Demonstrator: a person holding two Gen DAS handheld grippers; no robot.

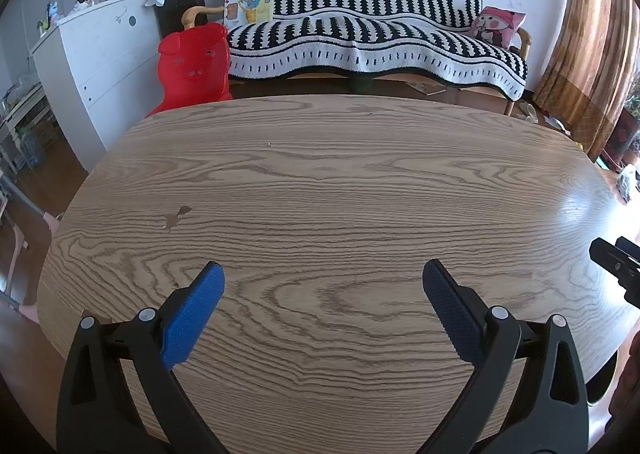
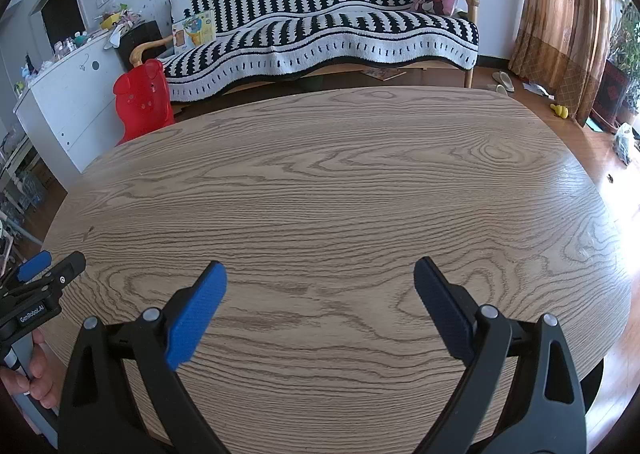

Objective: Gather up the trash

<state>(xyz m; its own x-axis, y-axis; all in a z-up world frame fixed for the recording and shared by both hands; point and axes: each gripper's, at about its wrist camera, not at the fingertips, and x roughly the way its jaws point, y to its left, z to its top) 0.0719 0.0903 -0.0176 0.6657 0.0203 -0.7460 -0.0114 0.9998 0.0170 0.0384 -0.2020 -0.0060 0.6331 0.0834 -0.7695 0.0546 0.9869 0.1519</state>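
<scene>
My left gripper [image 1: 323, 274] stands open over the near part of a wooden oval table [image 1: 320, 182], nothing between its blue pads. My right gripper [image 2: 320, 272] is also open above the same table [image 2: 340, 174], empty. In the left wrist view the right gripper's black tip [image 1: 616, 262] shows at the right edge. In the right wrist view the left gripper [image 2: 40, 274] shows at the left edge, held by a hand [image 2: 36, 374]. No trash is visible on the tabletop. A small dark stain [image 1: 178, 216] marks the wood.
Behind the table stands a sofa with a black-and-white striped cover [image 1: 372, 38] and a pink cushion [image 1: 498, 24]. A red plastic chair [image 1: 194, 66] and a white cabinet [image 1: 92, 54] are at the left. Curtains [image 2: 568, 14], slippers [image 2: 502, 82] and scattered items lie on the floor at right.
</scene>
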